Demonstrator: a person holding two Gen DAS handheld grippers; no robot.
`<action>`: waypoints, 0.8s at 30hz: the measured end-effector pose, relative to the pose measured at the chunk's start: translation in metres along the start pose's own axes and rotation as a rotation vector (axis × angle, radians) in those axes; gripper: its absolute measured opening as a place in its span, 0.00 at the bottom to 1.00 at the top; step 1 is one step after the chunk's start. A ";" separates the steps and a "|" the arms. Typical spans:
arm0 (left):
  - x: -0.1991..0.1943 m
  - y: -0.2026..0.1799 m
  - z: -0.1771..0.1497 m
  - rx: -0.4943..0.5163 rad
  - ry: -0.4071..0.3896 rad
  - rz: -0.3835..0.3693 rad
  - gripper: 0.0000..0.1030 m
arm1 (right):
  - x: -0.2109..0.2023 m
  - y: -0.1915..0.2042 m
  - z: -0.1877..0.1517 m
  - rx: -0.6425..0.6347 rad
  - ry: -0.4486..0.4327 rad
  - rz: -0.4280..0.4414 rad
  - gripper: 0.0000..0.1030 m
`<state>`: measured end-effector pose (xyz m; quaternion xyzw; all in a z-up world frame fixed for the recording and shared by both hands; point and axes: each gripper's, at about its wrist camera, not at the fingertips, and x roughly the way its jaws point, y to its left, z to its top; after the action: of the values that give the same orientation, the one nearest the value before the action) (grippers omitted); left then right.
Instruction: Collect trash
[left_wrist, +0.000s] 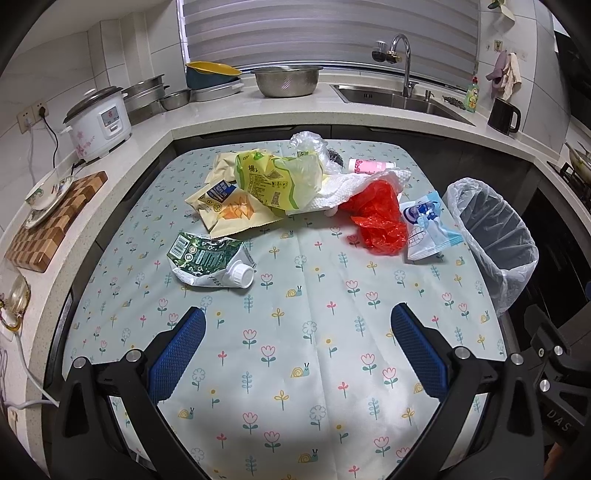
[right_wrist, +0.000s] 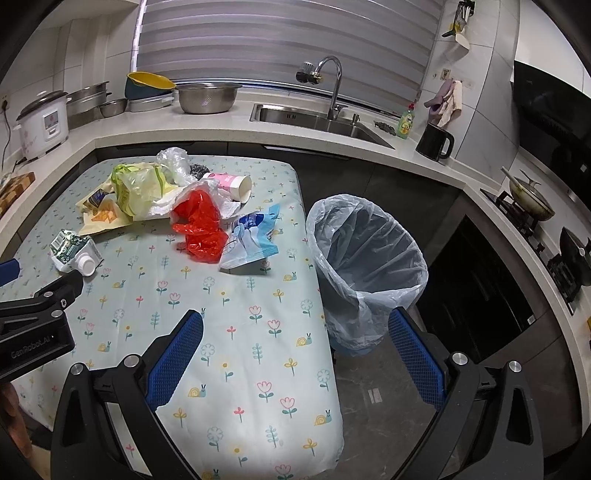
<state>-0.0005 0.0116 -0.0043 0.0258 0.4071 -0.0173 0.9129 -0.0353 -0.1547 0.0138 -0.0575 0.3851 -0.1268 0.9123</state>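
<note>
Ahead of you the table under its pale floral tablecloth (left_wrist: 295, 332) carries the trash in a loose heap at the far side: a yellow-green plastic snack bag (left_wrist: 277, 181) lies on top of a flat cream and orange wrapper (left_wrist: 229, 214), with crumpled white paper towel (left_wrist: 354, 188) just right of it and a clear plastic bag (left_wrist: 308, 142) and a pink and white paper cup on its side (right_wrist: 231, 184) behind. A crumpled red plastic bag (left_wrist: 376, 218) sits right of the towel, touching a blue and white plastic pouch (left_wrist: 424, 225) near the right edge. A crushed green and white carton with a white screw cap (left_wrist: 210, 264) lies apart on the near left. The bin lined with a translucent white plastic bag (right_wrist: 365, 254) stands on the floor just beside the table's right edge, its mouth open. Your left gripper (left_wrist: 297, 343) hangs over the near cloth with its blue pads spread wide, holding and touching nothing. Your right gripper (right_wrist: 295, 347) is likewise spread wide and empty, straddling the table's right edge with the bin between its fingers in view. The near half of the cloth is bare; the countertop (left_wrist: 258, 110) wraps the far and left sides.
</note>
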 end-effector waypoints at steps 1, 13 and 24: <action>0.000 0.000 0.000 0.001 0.000 0.000 0.93 | 0.000 0.000 0.000 0.000 0.000 0.000 0.93; -0.001 0.000 -0.002 0.000 -0.001 -0.002 0.93 | 0.000 -0.003 -0.003 0.004 0.001 -0.008 0.93; -0.003 -0.004 -0.004 0.006 -0.002 0.000 0.93 | 0.000 -0.005 -0.002 0.005 0.003 -0.005 0.93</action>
<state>-0.0057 0.0075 -0.0042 0.0283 0.4060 -0.0186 0.9133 -0.0376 -0.1591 0.0127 -0.0558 0.3858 -0.1302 0.9116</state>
